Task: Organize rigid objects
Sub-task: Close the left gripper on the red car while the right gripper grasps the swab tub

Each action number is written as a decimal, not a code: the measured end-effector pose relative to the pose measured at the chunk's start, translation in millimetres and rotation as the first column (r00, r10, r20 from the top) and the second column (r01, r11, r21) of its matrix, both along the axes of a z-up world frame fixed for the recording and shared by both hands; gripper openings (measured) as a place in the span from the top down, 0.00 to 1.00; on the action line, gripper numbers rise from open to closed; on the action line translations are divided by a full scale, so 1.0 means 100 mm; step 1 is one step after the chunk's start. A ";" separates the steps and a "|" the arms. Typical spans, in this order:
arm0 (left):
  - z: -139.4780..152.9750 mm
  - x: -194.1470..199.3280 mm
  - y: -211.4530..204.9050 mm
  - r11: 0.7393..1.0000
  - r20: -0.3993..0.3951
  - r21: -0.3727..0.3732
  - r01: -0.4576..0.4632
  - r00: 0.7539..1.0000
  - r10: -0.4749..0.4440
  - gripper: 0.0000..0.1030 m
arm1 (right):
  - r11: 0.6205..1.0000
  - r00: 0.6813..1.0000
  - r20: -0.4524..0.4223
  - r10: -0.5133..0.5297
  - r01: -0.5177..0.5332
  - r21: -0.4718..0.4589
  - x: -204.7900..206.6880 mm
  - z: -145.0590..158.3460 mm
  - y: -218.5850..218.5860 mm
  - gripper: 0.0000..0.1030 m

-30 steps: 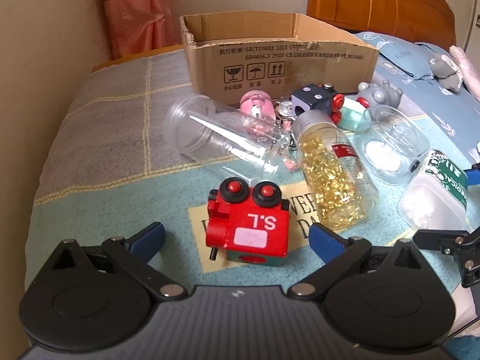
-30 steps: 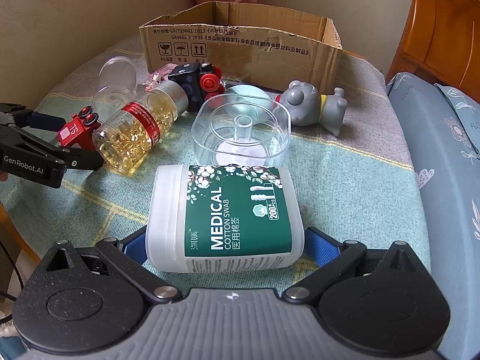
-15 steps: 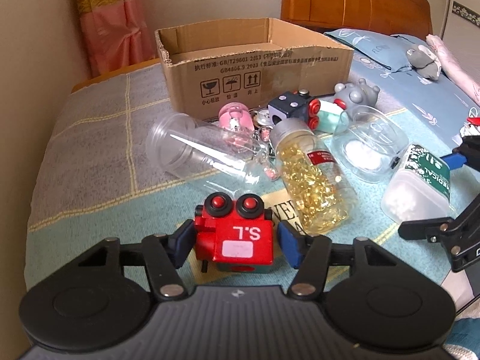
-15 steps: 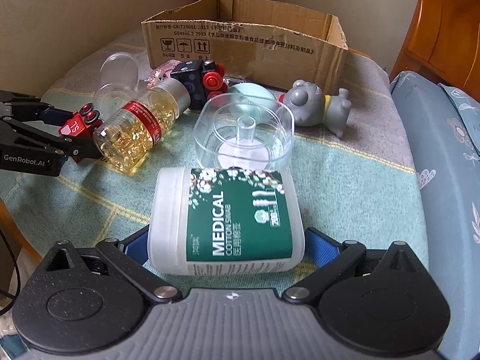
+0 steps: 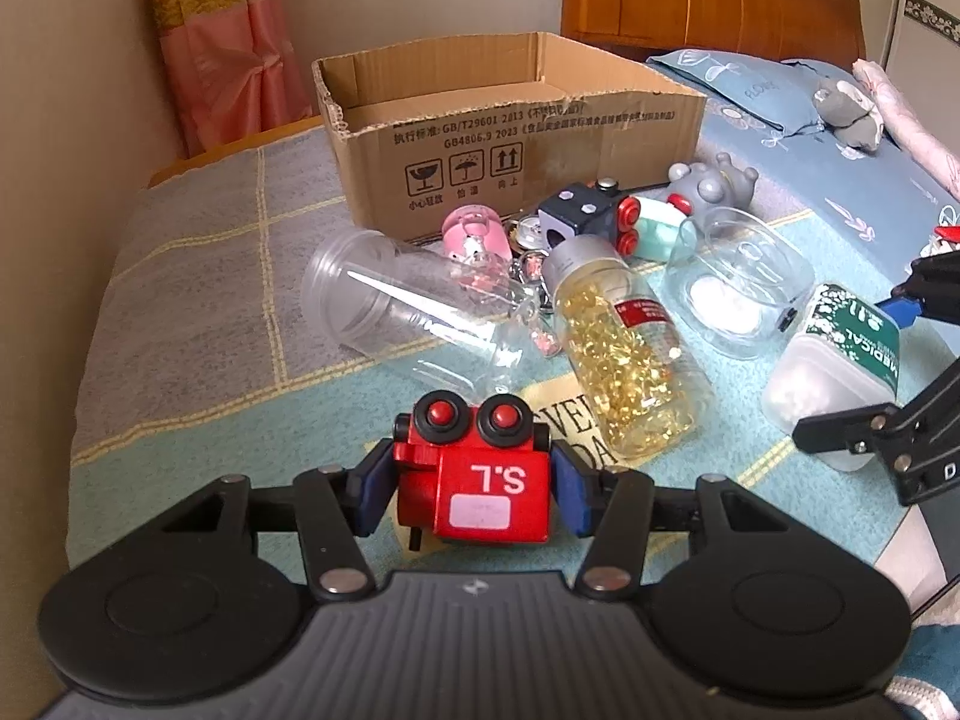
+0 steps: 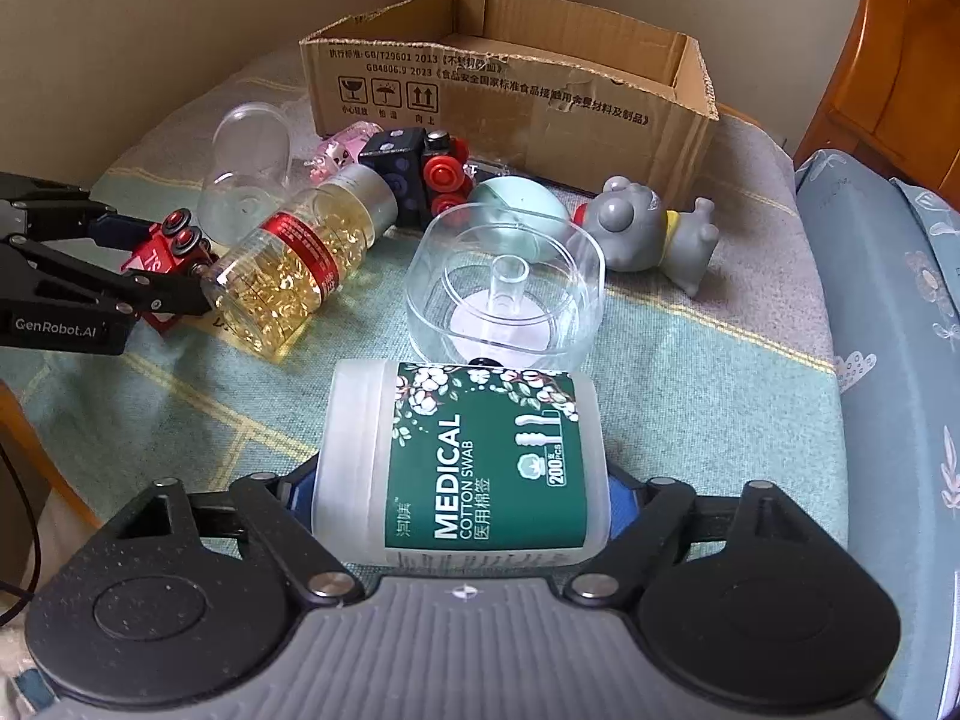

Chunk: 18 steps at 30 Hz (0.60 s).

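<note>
My left gripper (image 5: pixel 471 489) is shut on a red toy block marked S.L (image 5: pixel 480 480), with two red buttons on top, held a little above the cloth. It also shows in the right wrist view (image 6: pixel 165 249). My right gripper (image 6: pixel 462 492) is shut on a white cotton swab jar with a green label (image 6: pixel 462 462), lying on its side; the jar shows in the left wrist view (image 5: pixel 834 360). An open cardboard box (image 5: pixel 510 132) stands behind the pile.
On the cloth lie a bottle of yellow capsules (image 5: pixel 624 360), a clear plastic cup (image 5: pixel 396 306), a clear square container (image 6: pixel 504 294), a dark cube toy (image 5: pixel 585 216), a pink toy (image 5: pixel 474 234), a green oval (image 6: pixel 519 213) and a grey figure (image 6: pixel 642 228). A wooden headboard (image 5: pixel 708 0) stands behind.
My left gripper closed on the red toy block and lifted it slightly. My right gripper closed on the cotton swab jar and raised it a little.
</note>
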<state>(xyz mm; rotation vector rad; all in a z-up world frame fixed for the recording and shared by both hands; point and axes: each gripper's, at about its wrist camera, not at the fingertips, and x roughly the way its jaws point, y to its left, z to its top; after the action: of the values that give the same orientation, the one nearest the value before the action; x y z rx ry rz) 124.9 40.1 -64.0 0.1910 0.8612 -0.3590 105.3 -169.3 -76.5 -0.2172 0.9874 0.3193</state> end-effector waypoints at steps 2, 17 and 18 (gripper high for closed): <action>0.03 -0.01 0.01 1.000 -0.001 0.007 0.000 1.000 0.000 0.49 | 1.000 1.000 -0.002 0.010 -0.010 0.002 -0.01 0.02 -0.02 0.16; 0.43 -0.11 -0.01 1.000 0.034 0.016 0.012 0.999 -0.013 0.50 | 0.995 0.994 0.047 0.100 -0.101 0.021 -0.06 0.38 -0.17 0.16; 0.47 -0.10 -0.03 1.000 0.040 0.012 0.017 0.999 -0.017 0.50 | 0.994 0.993 0.056 0.106 -0.107 0.023 -0.06 0.42 -0.18 0.16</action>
<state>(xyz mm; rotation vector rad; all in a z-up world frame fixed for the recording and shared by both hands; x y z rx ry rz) 114.6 37.4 -17.0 0.2156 0.8230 -0.3651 99.2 -187.5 -34.3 -0.2548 0.9185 0.4212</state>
